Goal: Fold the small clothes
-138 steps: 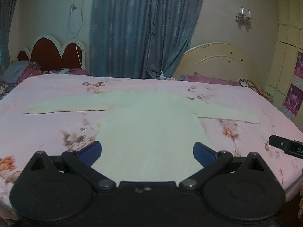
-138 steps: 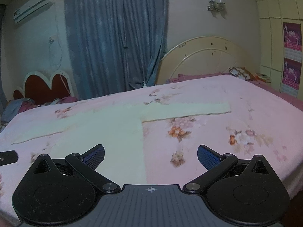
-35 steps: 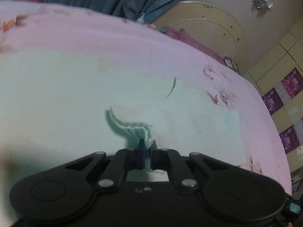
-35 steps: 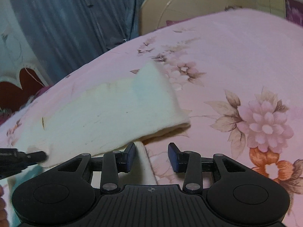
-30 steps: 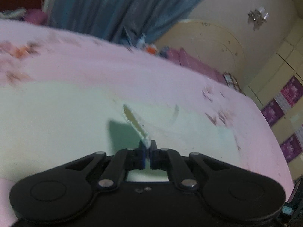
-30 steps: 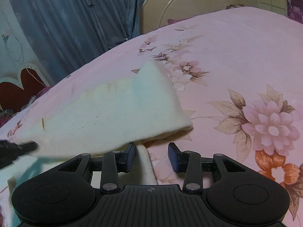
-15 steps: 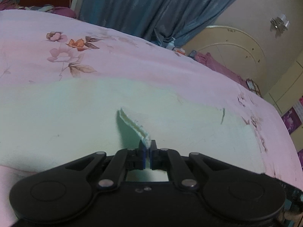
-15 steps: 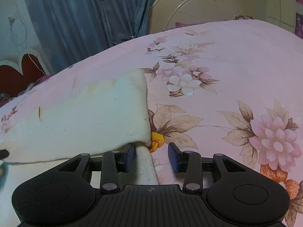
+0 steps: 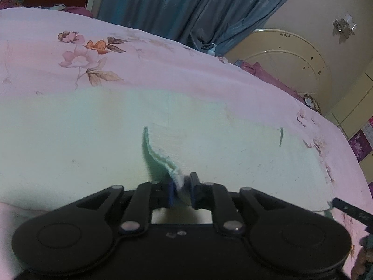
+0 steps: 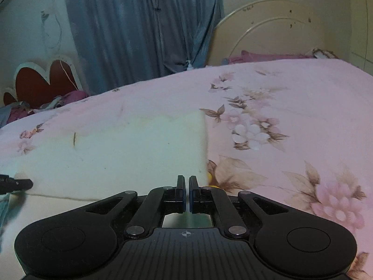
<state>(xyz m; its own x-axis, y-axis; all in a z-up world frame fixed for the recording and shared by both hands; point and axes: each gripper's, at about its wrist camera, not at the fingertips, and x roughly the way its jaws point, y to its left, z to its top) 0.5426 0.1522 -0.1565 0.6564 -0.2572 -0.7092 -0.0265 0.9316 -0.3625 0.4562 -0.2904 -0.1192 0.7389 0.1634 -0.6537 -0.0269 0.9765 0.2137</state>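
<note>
Left tongs (image 9: 181, 190): jaws are opening right now, and the cuff end of the sleeve (image 9: 163, 161) sits between the pads, curling up off the cloth. The pads look about to lose it, if they haven't already.

Right tongs (image 10: 187, 192): pressed together, nothing visibly between the tips. In the right wrist view they sit just at the near right corner of the folded flap (image 10: 130, 154). I can't tell whether they pinch cloth lower down, out of sight.

The garment (image 9: 81, 144), pale cream, lies flat on the bed (image 10: 291, 98), near the bed's near edge and spread across its middle. Its right side ends in a straight fold line beside the floral print (image 10: 251, 130). Beyond it is bare pink sheet, then the blue curtain (image 10: 144, 28) and the headboard (image 10: 275, 28) at the far edge.

My read on the step: sleeve fold. The left sleeve is being laid across the body and you're at the drop.

Next move, as I judge it:
- Let the cuff fall flat; it's standing up, so it may flop back.
- Back the left tongs out low without dragging the cloth.
- Then take the hem with both tongs for the cross fold.

Risk: snagging knit on the pads while pulling away.
</note>
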